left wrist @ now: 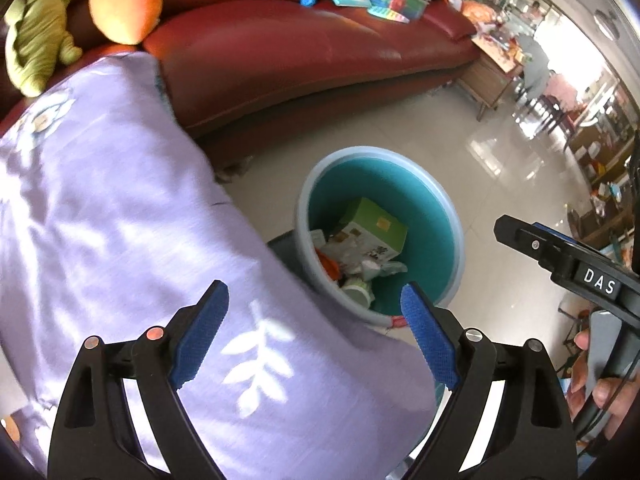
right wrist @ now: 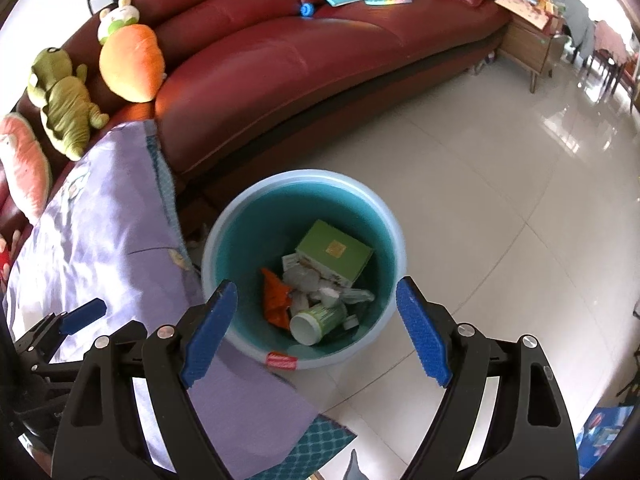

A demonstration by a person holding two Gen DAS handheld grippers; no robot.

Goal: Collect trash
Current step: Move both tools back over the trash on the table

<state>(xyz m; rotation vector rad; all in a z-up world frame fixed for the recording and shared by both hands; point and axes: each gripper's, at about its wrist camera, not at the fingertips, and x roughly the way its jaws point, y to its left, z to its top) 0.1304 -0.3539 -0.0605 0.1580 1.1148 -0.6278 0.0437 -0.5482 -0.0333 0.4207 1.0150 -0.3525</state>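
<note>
A light blue trash bin with a teal inside stands on the tiled floor in front of a red sofa; it also shows in the left wrist view. In it lie a green box, an orange wrapper, a paper cup and crumpled plastic. My right gripper is open and empty, above the bin's near rim. My left gripper is open and empty, over a purple blanket to the left of the bin. The left gripper's fingertip shows at the right view's left edge.
The red sofa carries plush toys at its left end and books and a blue ball at its right end. A wooden side table stands beyond it. Glossy floor tiles lie right of the bin.
</note>
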